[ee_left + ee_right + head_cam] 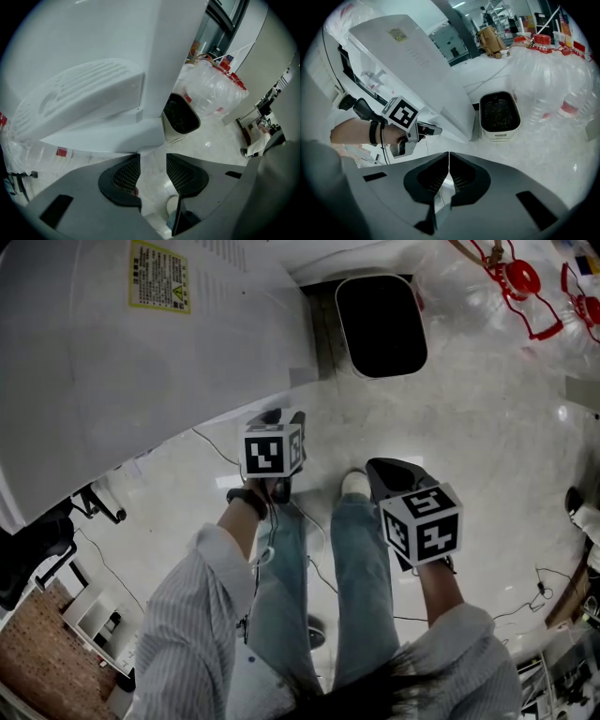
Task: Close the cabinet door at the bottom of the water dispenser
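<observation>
Jaws of the left gripper (153, 161) stand wide and empty, just short of the dispenser (141, 371). Its door (103, 136) is probably the white panel ahead of them. The right gripper (449, 159) is closed on nothing, farther back.

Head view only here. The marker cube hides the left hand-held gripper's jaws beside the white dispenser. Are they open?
Observer: Yes. The left gripper view shows the left hand-held gripper with jaws apart, only floor between them.
Operator: And the right one?
Observer: The right hand-held gripper has its jaws together, holding nothing.
Operator: Is the left one touching the dispenser?
Observer: The right gripper view puts its tip close to the lower edge of the water dispenser; contact is unclear.
</observation>
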`<state>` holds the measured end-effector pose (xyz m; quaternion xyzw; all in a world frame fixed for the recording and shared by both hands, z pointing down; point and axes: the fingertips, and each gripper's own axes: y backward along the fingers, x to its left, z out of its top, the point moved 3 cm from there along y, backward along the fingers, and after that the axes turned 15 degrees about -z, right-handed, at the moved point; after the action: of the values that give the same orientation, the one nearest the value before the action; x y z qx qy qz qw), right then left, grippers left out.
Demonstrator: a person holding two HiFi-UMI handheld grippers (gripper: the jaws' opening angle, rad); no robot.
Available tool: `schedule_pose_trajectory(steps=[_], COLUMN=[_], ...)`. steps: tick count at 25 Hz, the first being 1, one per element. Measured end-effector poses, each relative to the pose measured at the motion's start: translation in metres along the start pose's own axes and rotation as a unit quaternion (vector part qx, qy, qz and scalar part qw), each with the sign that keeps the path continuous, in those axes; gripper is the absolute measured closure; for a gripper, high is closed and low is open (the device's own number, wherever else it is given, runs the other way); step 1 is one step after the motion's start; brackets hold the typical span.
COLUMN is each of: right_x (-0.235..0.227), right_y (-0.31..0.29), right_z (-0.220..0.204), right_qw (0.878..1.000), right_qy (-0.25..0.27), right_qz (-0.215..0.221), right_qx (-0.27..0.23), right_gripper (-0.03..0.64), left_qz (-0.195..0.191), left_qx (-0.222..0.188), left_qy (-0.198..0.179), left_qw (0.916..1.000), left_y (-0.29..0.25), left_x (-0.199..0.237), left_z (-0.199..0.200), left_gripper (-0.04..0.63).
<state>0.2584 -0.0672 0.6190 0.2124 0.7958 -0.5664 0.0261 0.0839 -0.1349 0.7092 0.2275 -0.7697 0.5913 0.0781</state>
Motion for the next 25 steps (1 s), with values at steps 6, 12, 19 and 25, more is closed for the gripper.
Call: schedule_pose_trajectory(steps=[6, 12, 19, 25], right_x=[-0.002, 0.0, -0.001, 0.015], right_y=[-0.002, -0.002, 0.006, 0.033], right_z=[-0.004, -0.006, -0.011, -0.009], right_qw=[1.0, 1.0, 1.0, 1.0], right_qy=[-0.005, -0.006, -0.004, 0.014], right_qz=[-0.001, 0.003, -0.004, -0.015], right_qx=[0.004, 0.001, 0.0, -0.009], right_gripper=[0.601, 0.601, 0.601, 0.601], left_qz=[0.016, 0.021, 0.013, -0.033], left_qx=[-0.022, -0.038, -0.036, -0.047], left_qy=[0.001, -0.001, -0.011, -0.022], left_qw=[0.9996, 0.9991, 0.9992, 0.9981], left_y=[0.003, 0.005, 0.011, 0.044], left_x=[0.008, 0.016, 0.002, -0.04], left_z=[0.02, 0.025, 0.019, 0.006], left_gripper=[0.413, 0.413, 0.413, 0.413])
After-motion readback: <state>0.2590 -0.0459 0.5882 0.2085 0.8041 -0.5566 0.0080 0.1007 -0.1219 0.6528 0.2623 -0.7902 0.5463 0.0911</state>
